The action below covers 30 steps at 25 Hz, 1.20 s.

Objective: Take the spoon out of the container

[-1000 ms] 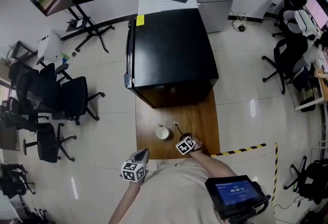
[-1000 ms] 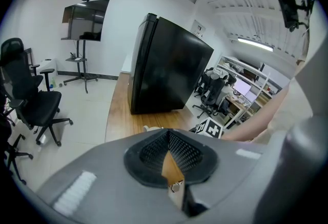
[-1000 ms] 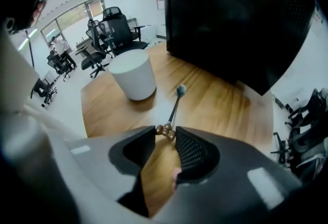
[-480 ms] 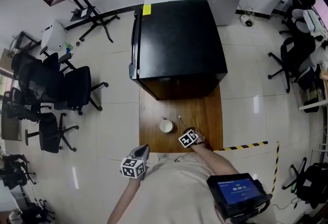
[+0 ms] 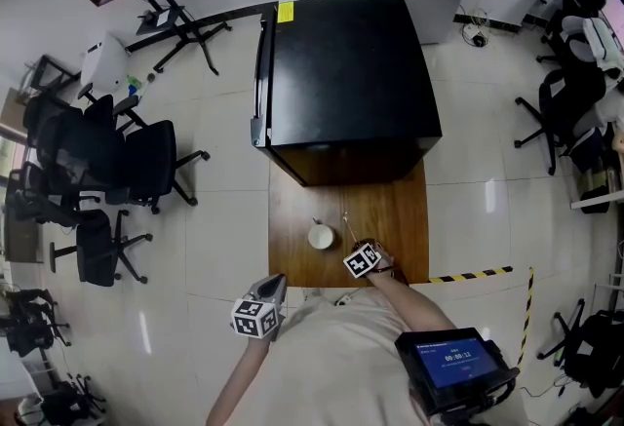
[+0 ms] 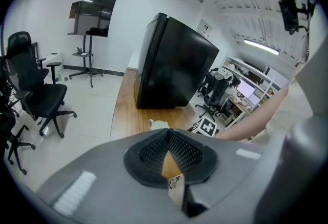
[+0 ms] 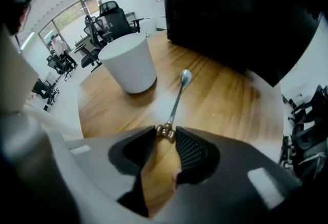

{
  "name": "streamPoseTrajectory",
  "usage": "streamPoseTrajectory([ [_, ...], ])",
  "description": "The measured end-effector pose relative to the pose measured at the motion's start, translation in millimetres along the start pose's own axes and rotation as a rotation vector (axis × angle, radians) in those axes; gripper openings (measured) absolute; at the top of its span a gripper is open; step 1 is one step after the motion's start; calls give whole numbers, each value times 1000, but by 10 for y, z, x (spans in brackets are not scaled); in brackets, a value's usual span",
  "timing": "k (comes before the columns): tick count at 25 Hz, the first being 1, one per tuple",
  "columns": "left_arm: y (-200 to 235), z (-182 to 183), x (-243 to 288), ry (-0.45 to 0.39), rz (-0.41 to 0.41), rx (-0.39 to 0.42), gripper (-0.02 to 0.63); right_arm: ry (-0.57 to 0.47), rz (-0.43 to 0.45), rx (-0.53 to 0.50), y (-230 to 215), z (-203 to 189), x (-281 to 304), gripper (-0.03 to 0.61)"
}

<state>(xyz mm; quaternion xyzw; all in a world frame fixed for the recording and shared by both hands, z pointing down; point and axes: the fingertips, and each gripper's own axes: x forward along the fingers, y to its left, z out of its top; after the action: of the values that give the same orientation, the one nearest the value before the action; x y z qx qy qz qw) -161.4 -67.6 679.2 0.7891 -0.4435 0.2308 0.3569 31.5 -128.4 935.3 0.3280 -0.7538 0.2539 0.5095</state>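
Right tongs [image 7: 165, 133], narrowly parted, bracket the knobbed end of a slim silver metal spoon [image 7: 177, 97], a detail the head view misses; left tongs [image 6: 168, 136] closed, empty.

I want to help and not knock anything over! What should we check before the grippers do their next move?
1. Spoon out of the cup: ok, it lies on the table beside it.
2. Cup upright: ok.
3. Right gripper jaws apart: ok, with the spoon's handle end at their tips.
4. Those jaws clear of the handle: cannot tell.
5. Left gripper empty, jaws together: ok.
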Motion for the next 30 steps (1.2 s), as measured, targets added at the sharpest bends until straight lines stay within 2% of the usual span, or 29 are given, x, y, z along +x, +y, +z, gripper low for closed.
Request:
streamPoseTrajectory([
  [6,70,-4,-70,-15,-10,-3,3,-59,34,88,9,38,-163,156],
  [13,206,61,-66,-33,-69,17,3,-156,-32,214,-37,143,-526,152],
  [22,496,126,-214,-57,-174,69,3,-424,-119,509,-149,721,-1436,132],
  [27,670,35,-342,-47,-235,70,4,-581,-122,561,-18,1150,-1988,118],
  [30,780,-112,-382,-18,-267,76,3,-623,-135,564,159,1190,-2268,107],
])
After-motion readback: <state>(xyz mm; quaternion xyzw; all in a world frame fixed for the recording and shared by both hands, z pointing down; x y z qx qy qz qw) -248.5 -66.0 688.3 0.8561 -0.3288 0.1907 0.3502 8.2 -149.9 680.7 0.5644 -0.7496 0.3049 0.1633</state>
